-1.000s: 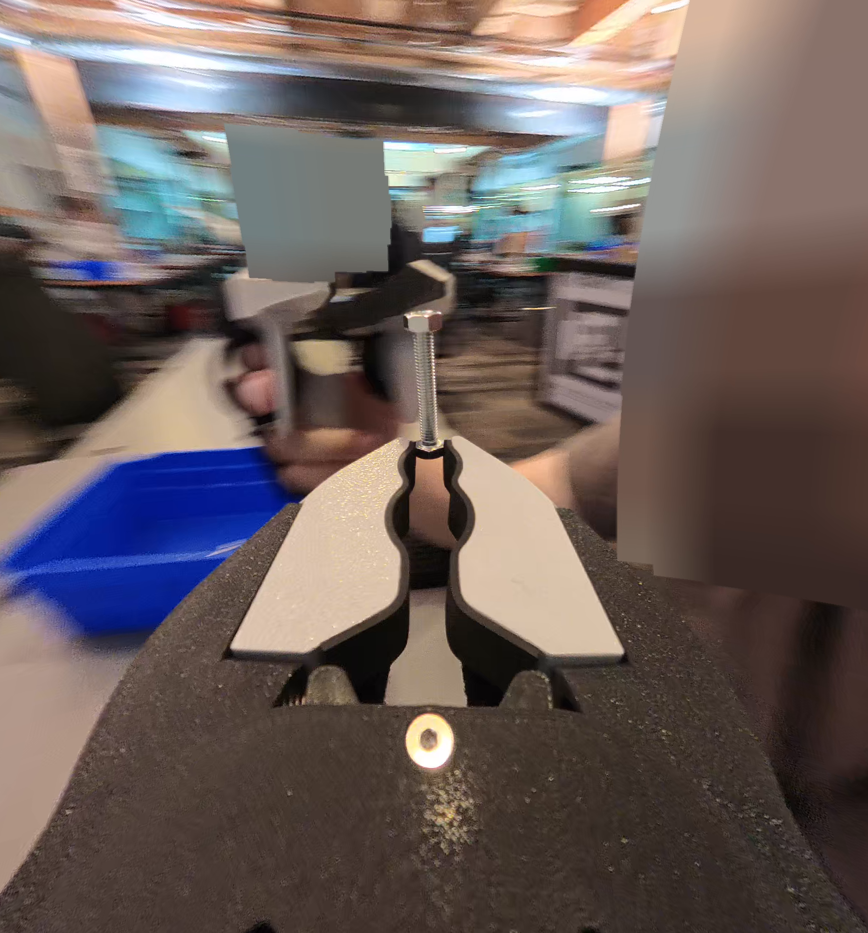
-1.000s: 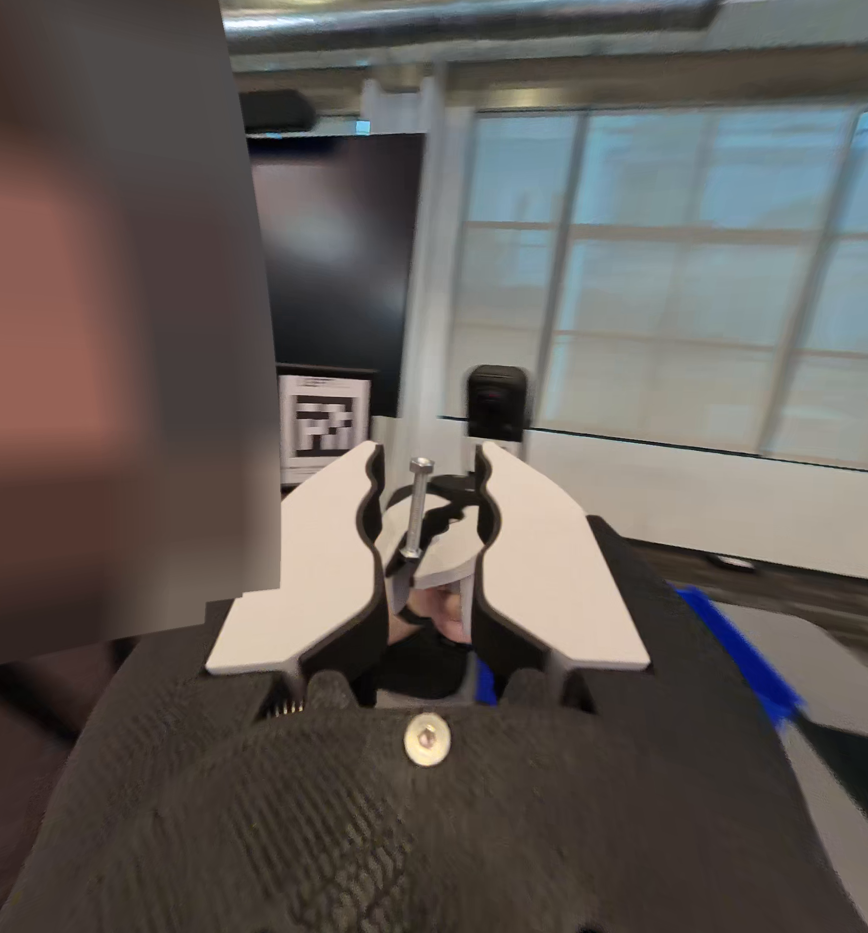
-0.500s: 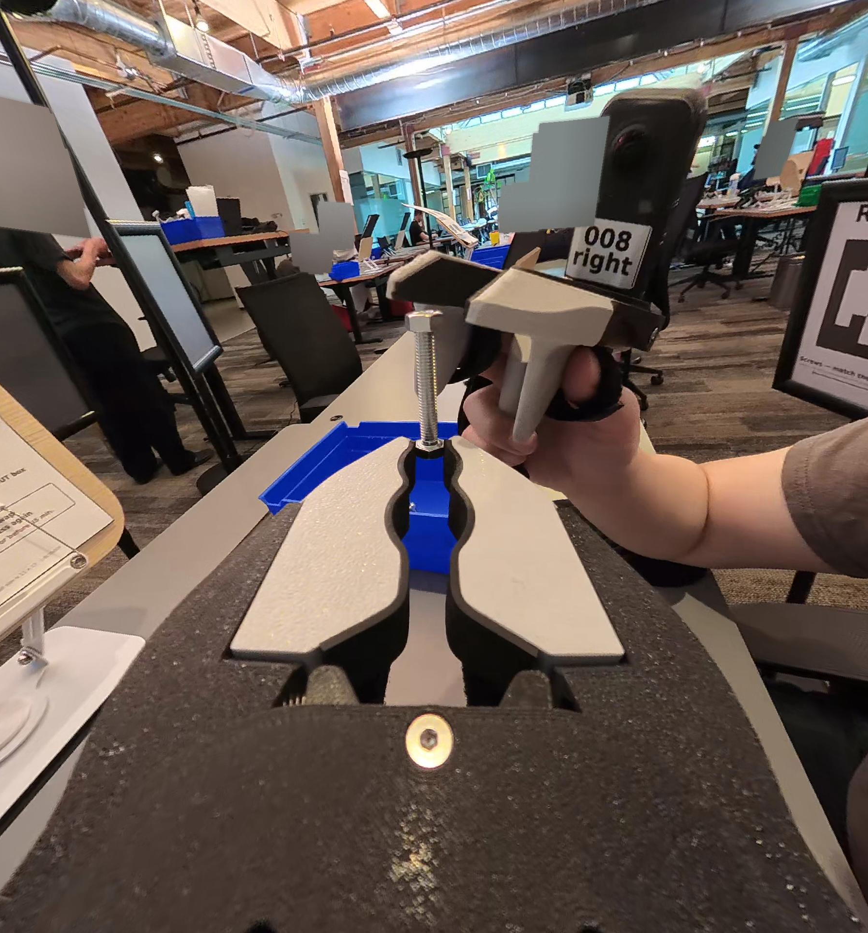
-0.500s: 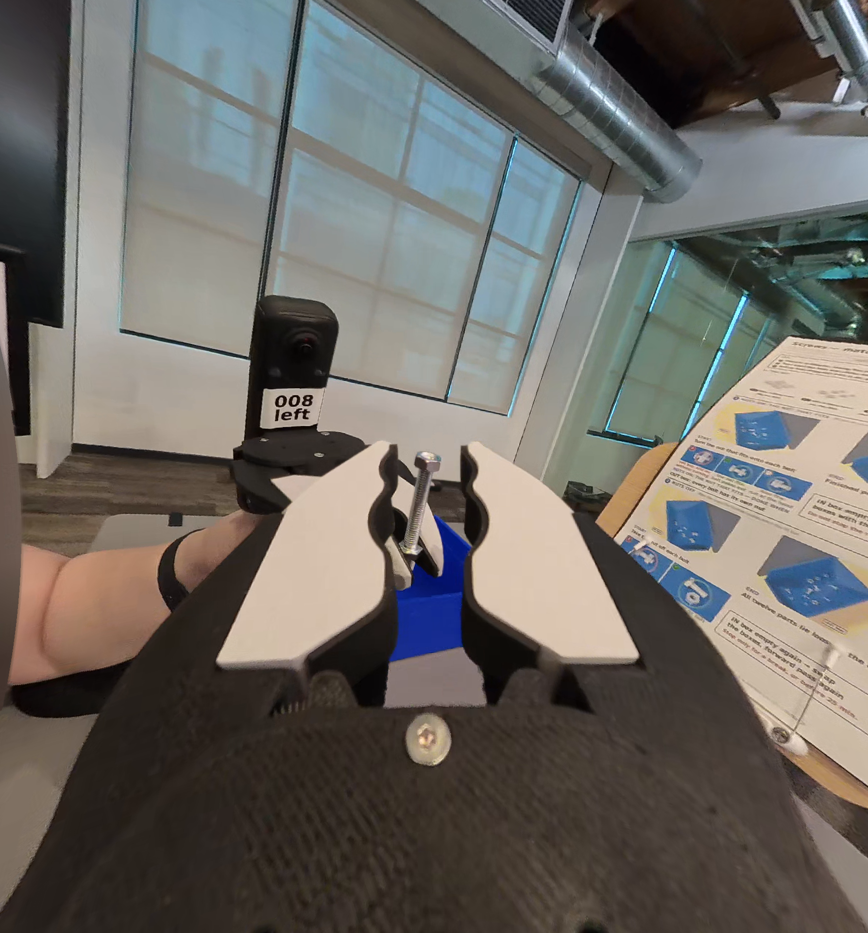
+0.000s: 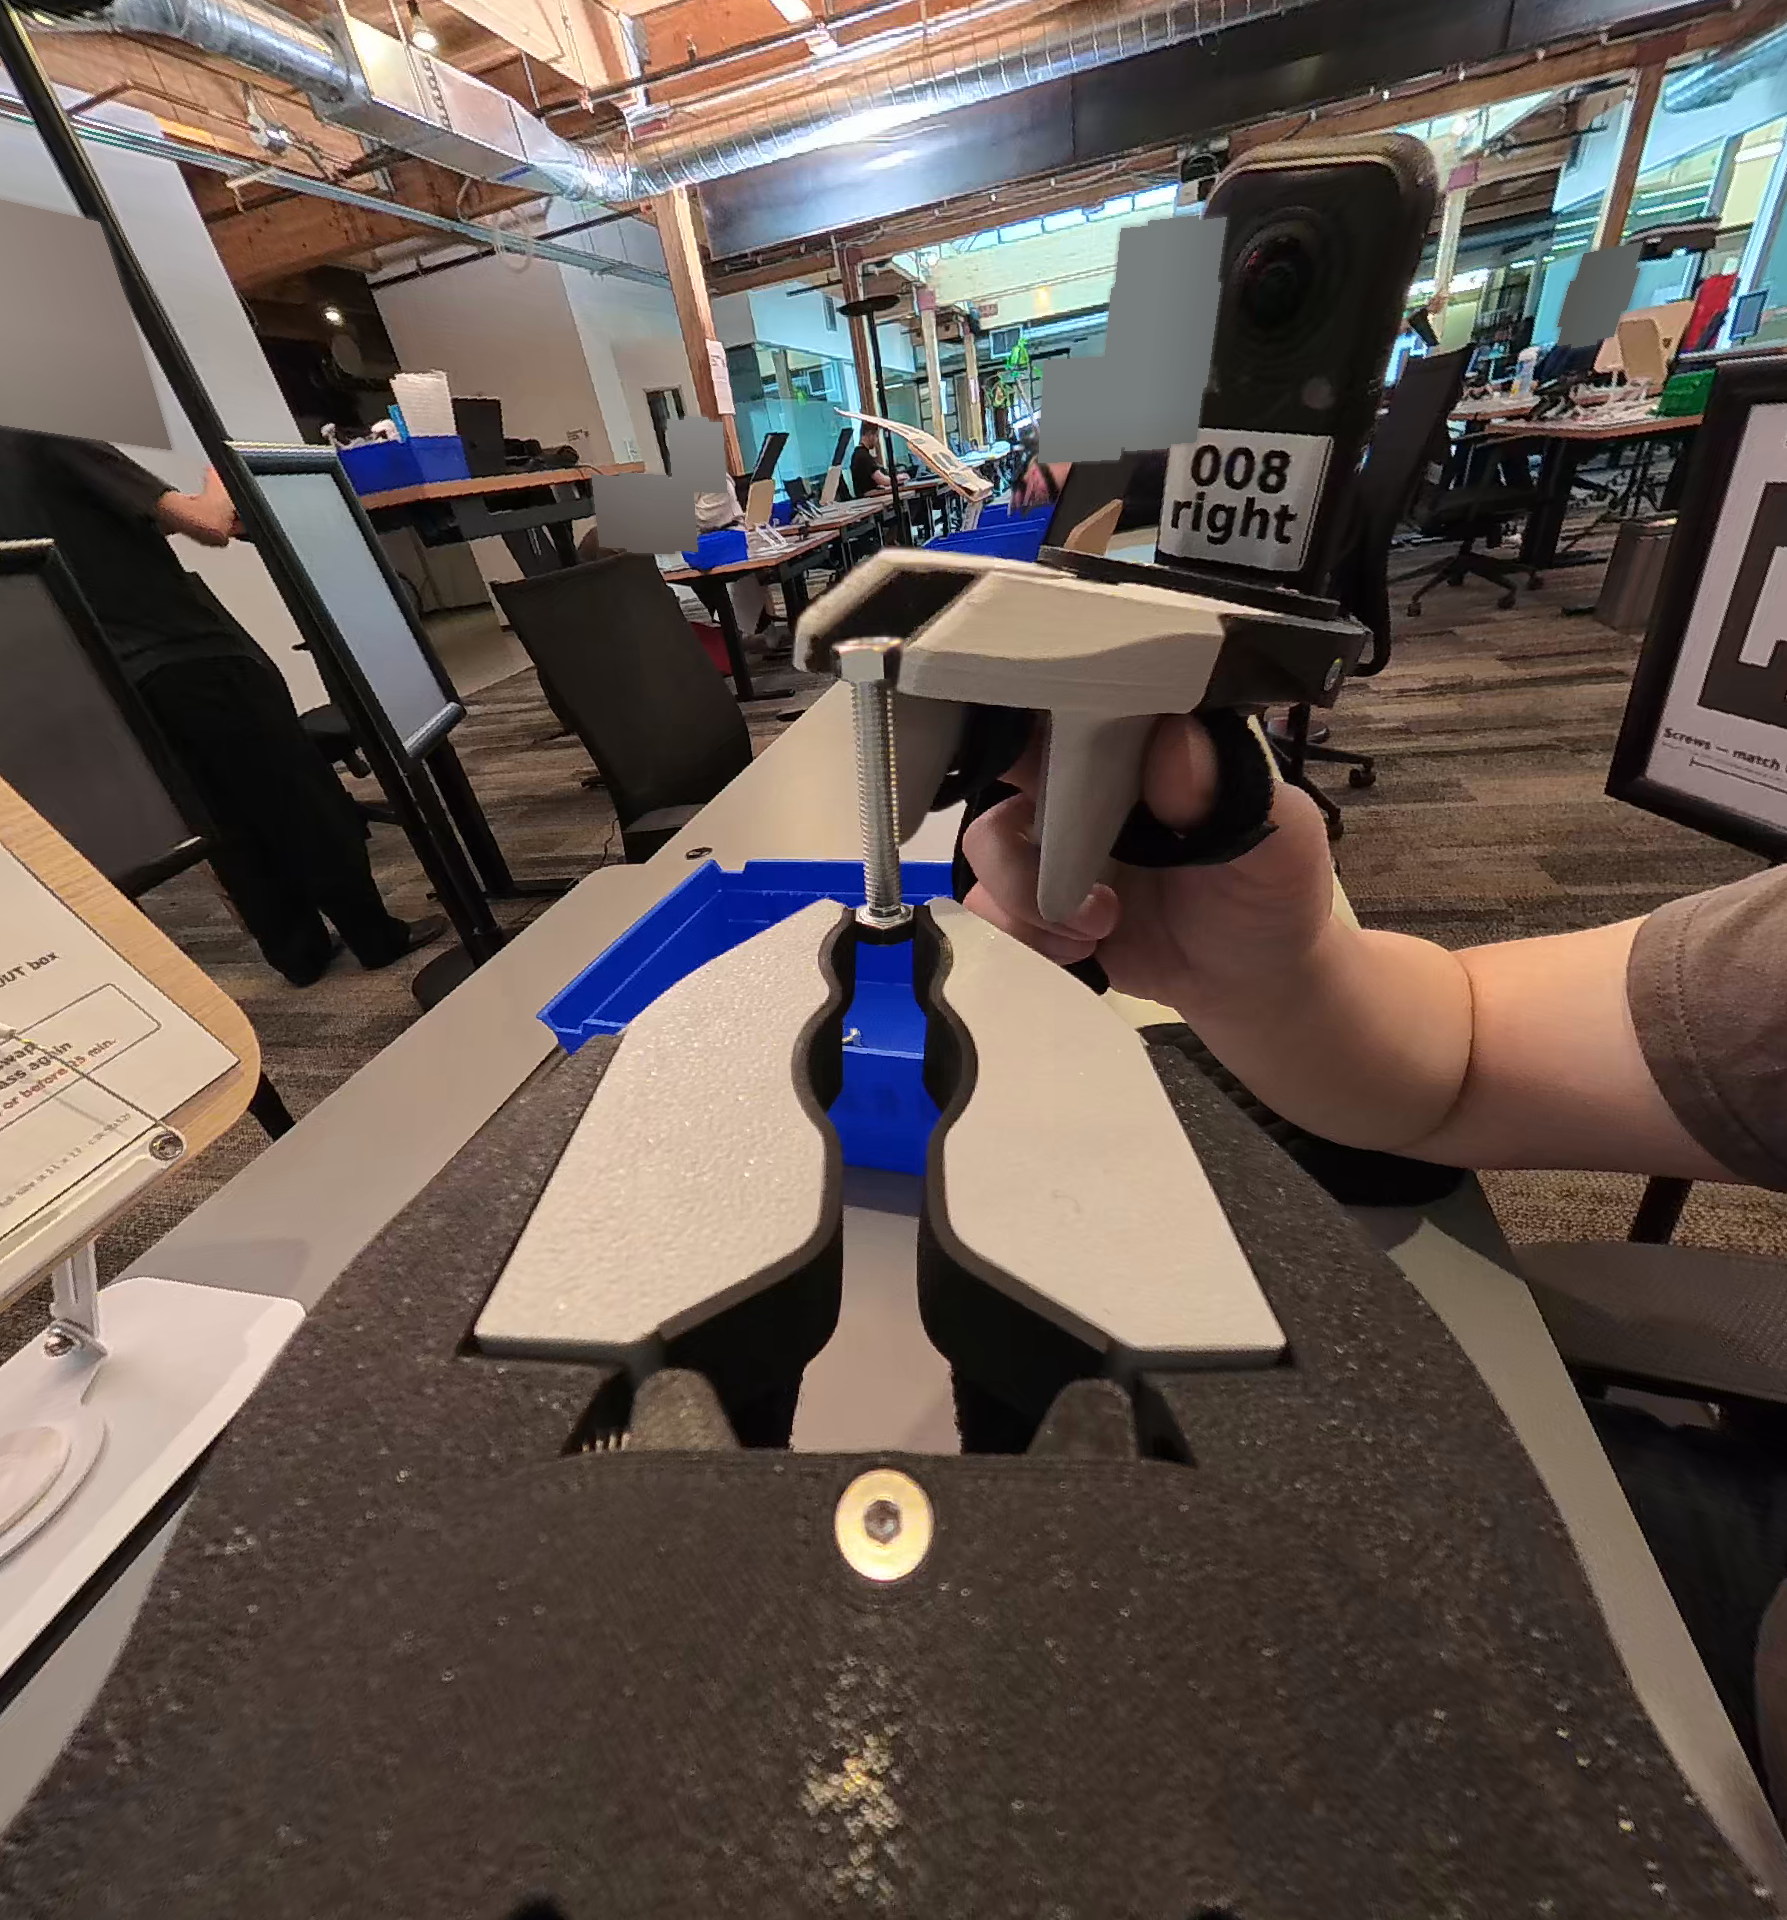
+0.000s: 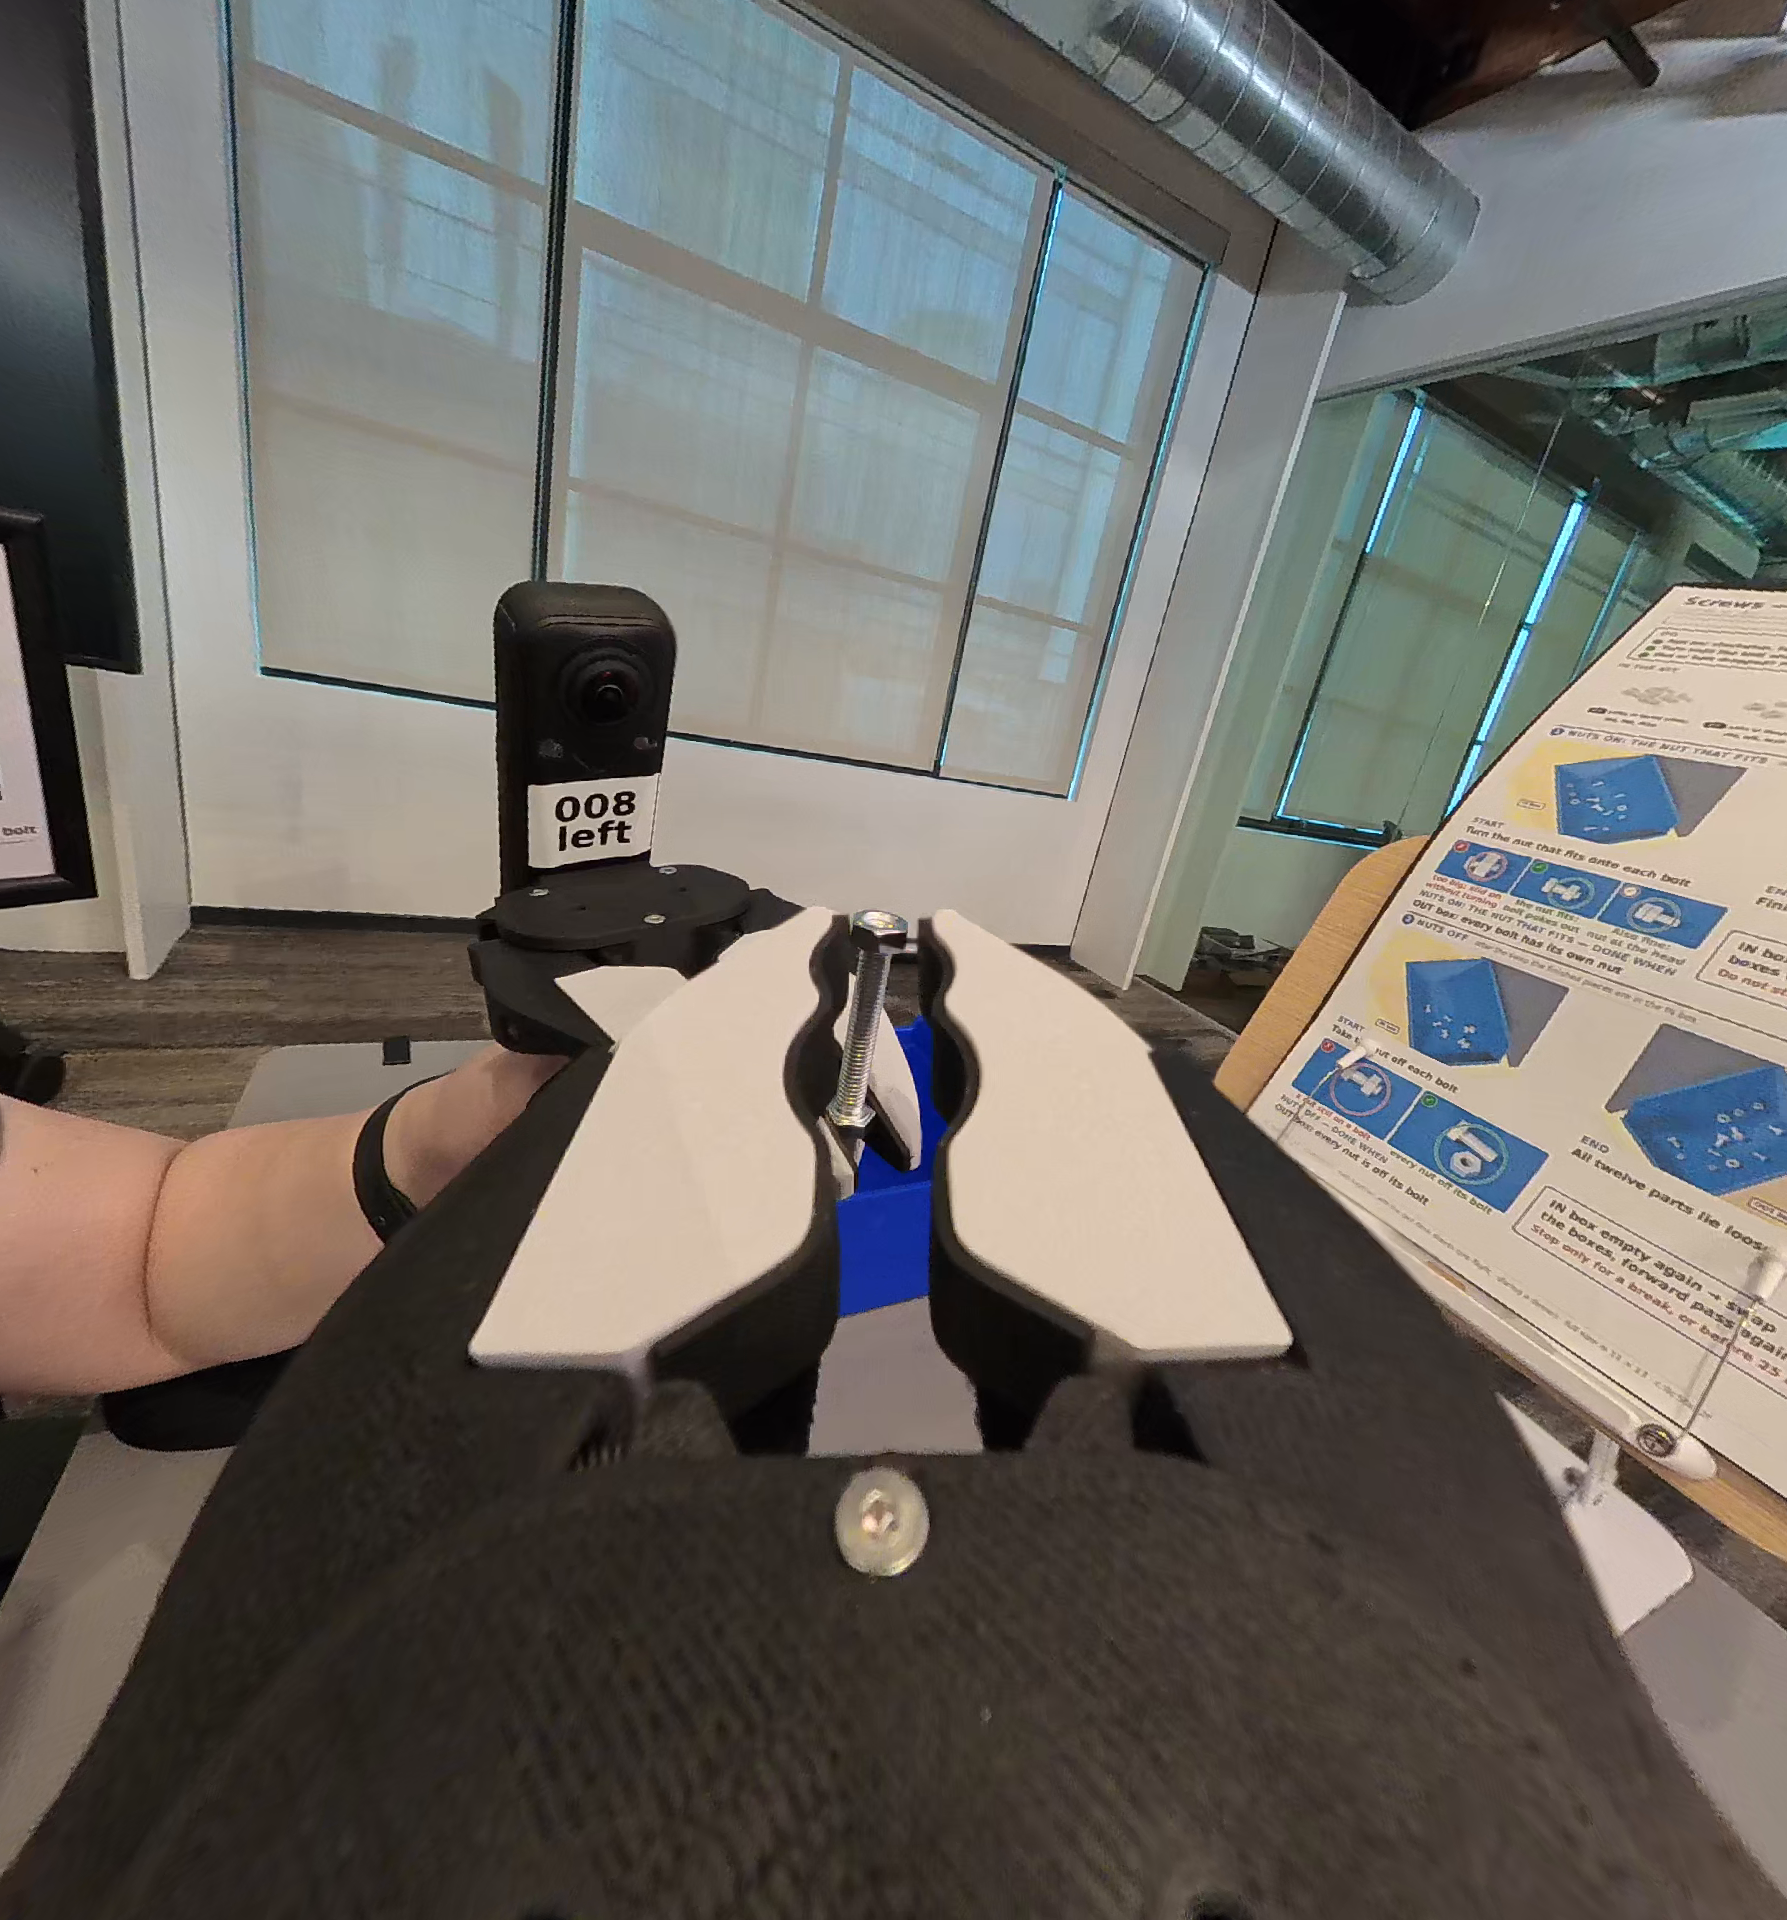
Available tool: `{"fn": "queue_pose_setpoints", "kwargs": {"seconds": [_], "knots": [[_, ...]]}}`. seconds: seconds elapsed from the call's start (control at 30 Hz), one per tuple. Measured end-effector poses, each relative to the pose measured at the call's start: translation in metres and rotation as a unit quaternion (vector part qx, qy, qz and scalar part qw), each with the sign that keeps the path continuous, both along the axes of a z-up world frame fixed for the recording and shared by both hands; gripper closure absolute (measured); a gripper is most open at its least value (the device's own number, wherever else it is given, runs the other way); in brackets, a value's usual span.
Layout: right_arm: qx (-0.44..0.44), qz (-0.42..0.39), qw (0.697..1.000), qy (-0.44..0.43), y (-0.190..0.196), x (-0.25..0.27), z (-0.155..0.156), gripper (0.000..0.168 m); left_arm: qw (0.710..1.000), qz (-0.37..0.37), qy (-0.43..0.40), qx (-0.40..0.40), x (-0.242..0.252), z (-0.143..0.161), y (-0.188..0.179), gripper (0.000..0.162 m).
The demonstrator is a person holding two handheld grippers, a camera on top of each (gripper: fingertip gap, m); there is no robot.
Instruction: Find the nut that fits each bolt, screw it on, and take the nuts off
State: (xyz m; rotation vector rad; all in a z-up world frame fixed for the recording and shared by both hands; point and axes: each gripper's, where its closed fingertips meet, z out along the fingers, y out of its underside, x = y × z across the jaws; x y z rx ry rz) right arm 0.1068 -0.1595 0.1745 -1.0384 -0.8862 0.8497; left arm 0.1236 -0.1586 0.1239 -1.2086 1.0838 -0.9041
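Left gripper [image 5: 881, 920] clamped on nut [image 5: 881, 916] at bolt [image 5: 876, 781] foot; right gripper [image 6: 876, 928] apparently closed on bolt head; blue bin [image 5: 660, 951] below on surface [image 5: 473, 1049].

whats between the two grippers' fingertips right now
A long bolt spans the gap: its nut end is pinched in the left gripper, its hex head sits between the right gripper tips. Both wrist views show it.
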Motion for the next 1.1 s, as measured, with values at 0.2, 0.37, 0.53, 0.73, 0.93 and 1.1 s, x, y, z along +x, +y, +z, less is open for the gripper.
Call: {"fn": "queue_pose_setpoints", "kwargs": {"seconds": [0.2,0.37,0.53,0.73,0.93,1.1], "knots": [[0.006,0.021,1.000,-0.009,-0.003,-0.001,-0.001,0.157,1.000,-0.013,0.005,-0.002,0.001,-0.001,-0.004,0.152],[0.000,0.161,0.987,-0.018,-0.025,-0.001,-0.001,0.158,0.994,-0.107,0.010,-0.030,0.005,-0.002,-0.027,0.152],[-0.020,0.398,0.917,-0.004,-0.062,0.012,-0.008,0.157,0.969,-0.238,0.036,-0.057,0.015,-0.010,-0.070,0.152],[-0.054,0.549,0.834,0.005,-0.087,0.023,-0.018,0.157,0.929,-0.348,0.047,-0.113,0.017,-0.019,-0.100,0.152],[-0.064,0.599,0.798,0.032,-0.094,0.027,-0.018,0.157,0.910,-0.389,0.042,-0.140,0.015,-0.017,-0.110,0.152],[-0.071,0.591,0.803,0.033,-0.090,0.024,-0.019,0.157,0.927,-0.354,0.049,-0.116,0.020,-0.021,-0.103,0.152]]}}
